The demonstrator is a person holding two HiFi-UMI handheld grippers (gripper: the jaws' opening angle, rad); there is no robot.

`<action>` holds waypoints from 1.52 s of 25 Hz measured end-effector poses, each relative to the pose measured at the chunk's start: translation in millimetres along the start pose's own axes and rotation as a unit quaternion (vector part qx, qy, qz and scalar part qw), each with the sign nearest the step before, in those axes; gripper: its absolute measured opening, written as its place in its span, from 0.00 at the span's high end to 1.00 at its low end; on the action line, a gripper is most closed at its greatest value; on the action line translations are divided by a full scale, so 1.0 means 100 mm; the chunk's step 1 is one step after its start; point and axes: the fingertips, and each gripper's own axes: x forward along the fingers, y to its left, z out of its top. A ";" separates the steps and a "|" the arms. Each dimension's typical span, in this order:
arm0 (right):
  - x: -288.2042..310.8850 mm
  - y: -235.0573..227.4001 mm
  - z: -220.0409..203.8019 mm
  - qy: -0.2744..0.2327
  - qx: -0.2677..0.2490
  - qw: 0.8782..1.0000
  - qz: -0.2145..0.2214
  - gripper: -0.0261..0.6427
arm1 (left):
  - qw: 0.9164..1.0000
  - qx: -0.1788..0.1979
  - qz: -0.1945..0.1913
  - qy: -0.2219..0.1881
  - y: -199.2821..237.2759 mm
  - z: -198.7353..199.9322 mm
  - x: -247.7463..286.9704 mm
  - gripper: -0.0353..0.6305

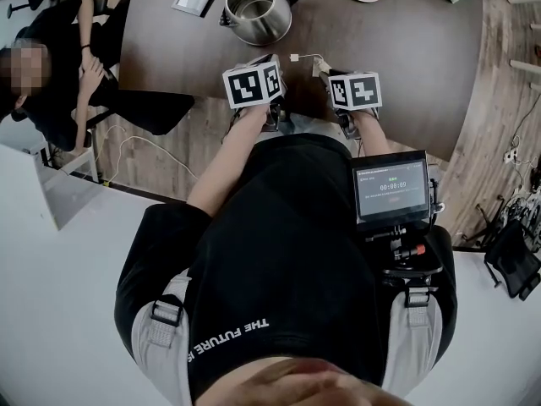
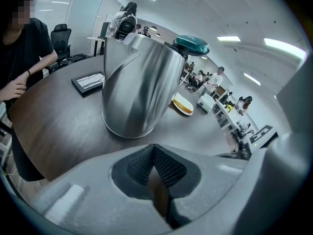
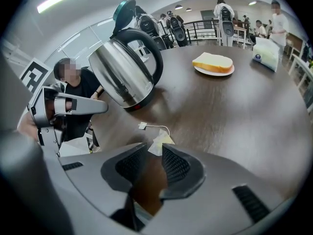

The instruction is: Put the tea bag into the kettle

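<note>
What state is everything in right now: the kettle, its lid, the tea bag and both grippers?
Kettle: upright on the table.
Lid: flipped open.
Left gripper: jaws shut, empty.
Right gripper: jaws open, pressing on nothing.
Tea bag: lying on the table at the right gripper's jaw tips, not gripped.
Bread slice: lying on its plate.

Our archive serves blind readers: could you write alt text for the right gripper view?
The right gripper, jaws open, faces a tea bag lying on the dark table at its tips, string trailing toward a steel kettle with its lid up. A plate of bread sits farther back.
</note>
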 end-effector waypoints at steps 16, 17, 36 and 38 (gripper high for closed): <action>0.05 0.00 -0.08 0.014 -0.002 1.000 -0.003 0.81 | 1.000 -0.010 -0.001 0.004 -0.01 -0.08 -0.01 0.95; 0.05 0.00 -0.09 0.015 -0.002 1.000 -0.004 0.81 | 1.000 -0.012 -0.002 0.004 -0.01 -0.08 0.00 0.95; 0.01 -0.22 -0.04 0.003 0.006 0.998 -0.057 0.93 | 1.000 -0.021 -0.001 0.000 0.00 -0.06 -0.05 0.95; 0.00 -0.22 -0.03 0.000 0.010 0.998 -0.054 0.94 | 1.000 -0.022 -0.001 0.000 0.01 -0.06 -0.05 0.95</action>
